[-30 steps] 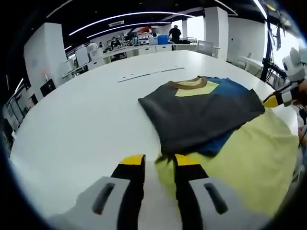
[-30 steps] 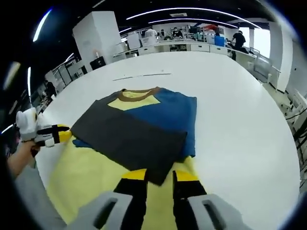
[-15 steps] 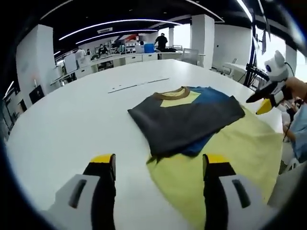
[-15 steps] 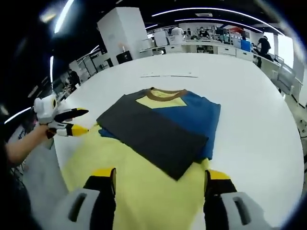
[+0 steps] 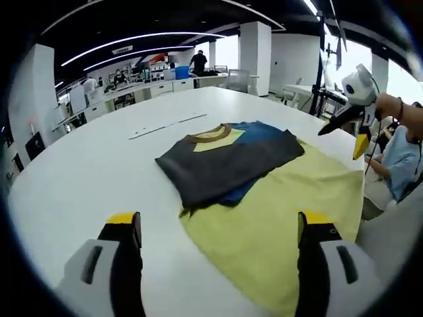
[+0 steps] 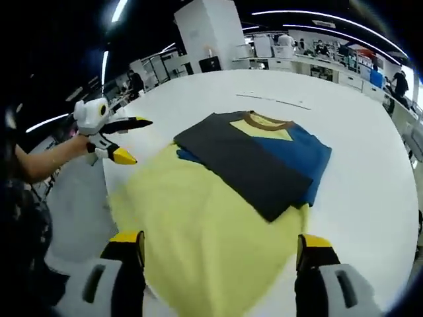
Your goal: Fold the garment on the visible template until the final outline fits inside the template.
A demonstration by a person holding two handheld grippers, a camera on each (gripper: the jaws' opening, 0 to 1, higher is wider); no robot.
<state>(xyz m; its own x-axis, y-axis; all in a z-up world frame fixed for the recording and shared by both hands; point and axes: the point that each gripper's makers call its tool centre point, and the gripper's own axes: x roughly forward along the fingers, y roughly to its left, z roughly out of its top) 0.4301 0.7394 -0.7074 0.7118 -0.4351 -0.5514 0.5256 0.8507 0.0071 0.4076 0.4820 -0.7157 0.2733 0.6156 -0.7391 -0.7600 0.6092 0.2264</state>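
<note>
I've let the folded shirt [image 5: 225, 162] go and drawn back, both grippers' fingers [image 5: 125, 228] now apart; it lies partly on the yellow template [image 6: 198, 231], overhanging onto the surface [image 5: 86, 172].

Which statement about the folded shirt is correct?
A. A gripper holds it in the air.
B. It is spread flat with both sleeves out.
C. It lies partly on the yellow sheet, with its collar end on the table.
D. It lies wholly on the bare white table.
C: the shirt overlaps one end of the yellow sheet, and its brown collar rests on the white table.
</note>
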